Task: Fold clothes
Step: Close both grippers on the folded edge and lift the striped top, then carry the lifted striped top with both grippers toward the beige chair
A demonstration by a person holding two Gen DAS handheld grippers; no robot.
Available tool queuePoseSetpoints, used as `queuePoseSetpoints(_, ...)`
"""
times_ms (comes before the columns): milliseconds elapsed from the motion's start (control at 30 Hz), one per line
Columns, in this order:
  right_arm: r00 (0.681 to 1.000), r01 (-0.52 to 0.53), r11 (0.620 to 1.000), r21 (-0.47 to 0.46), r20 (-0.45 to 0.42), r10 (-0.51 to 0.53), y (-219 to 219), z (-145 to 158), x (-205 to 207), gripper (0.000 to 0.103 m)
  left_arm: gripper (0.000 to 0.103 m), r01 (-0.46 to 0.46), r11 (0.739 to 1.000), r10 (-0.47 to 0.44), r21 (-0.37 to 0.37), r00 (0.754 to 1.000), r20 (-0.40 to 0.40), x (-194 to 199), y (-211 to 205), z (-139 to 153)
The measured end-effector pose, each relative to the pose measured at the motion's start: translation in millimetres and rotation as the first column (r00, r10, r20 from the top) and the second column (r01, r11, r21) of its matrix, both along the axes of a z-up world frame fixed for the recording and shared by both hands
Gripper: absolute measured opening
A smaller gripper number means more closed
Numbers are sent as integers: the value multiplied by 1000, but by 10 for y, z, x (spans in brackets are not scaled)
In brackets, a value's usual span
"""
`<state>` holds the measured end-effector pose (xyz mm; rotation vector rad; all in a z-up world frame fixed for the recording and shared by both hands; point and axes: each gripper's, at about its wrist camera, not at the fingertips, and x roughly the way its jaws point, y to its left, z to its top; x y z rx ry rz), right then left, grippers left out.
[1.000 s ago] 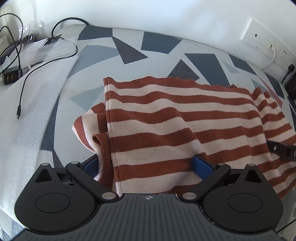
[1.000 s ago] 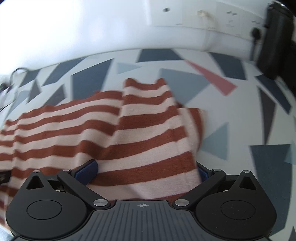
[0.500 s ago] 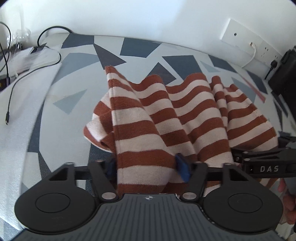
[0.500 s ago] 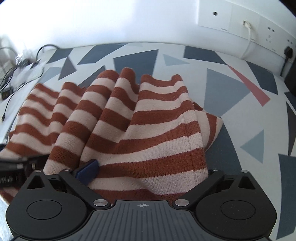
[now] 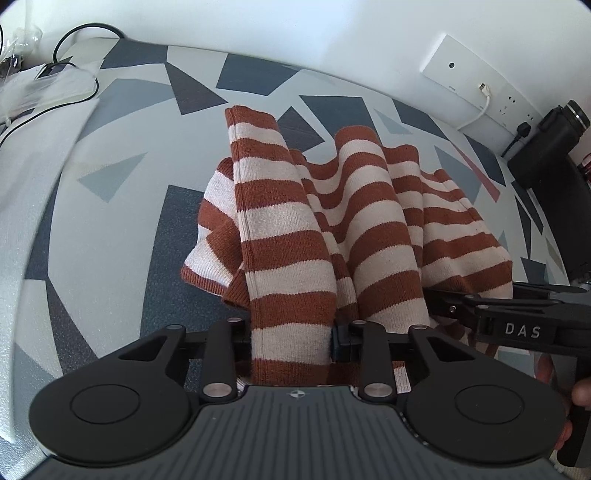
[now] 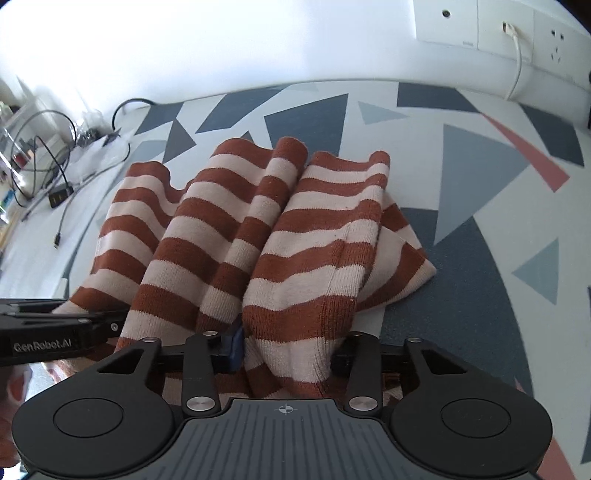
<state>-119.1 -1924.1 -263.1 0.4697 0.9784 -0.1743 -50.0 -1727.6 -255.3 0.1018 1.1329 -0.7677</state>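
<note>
A rust-and-cream striped knit sweater (image 5: pixel 369 229) lies bunched in lengthwise folds on a surface with a grey and blue triangle pattern (image 5: pixel 110 229). My left gripper (image 5: pixel 291 343) is shut on the sweater's near left edge. My right gripper (image 6: pixel 288 350) is shut on the near right edge of the sweater (image 6: pixel 280 236). The two grippers are close side by side: the right gripper shows in the left wrist view (image 5: pixel 517 325), and the left gripper shows in the right wrist view (image 6: pixel 48 339). A sleeve pokes out beneath on each side.
Black cables (image 6: pixel 40 162) and a small charger (image 6: pixel 59 197) lie at the far left on a white sheet. White wall sockets (image 6: pixel 517 29) with a plugged cable sit on the back wall. A black device (image 5: pixel 546 144) stands at the far right.
Both grippers have closed on the sweater's near edge and moved toward each other. The cloth, flat and stretched wide a second ago, is now gathered into ridges.
</note>
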Motion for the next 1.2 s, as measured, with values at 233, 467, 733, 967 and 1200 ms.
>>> queuePoseSetpoints(233,994,80,996,-46,-68,-83,-167,10,-72,70,33,-2,1000,2,-30,1000,-15,26,49,-20)
queuePoseSetpoints(467,998,-3,993,-121,-64,-5,67,-54,30,82,33,1,999,-1,-35,1000,-9,14,48,-26)
queuePoseSetpoints(733,1000,21,1000,-14,-4,-21,100,-2,-18,36,33,-22,996,18,-84,999,-50,55,107,-48)
queuePoseSetpoints(967,998,-45,999,-3,35,46,308,-7,46,34,31,7,993,-14,-121,998,-54,-47,150,-42)
queuePoseSetpoints(1200,995,-69,998,7,75,68,475,30,-31,33,29,-78,977,55,-200,991,-118,-124,457,-16)
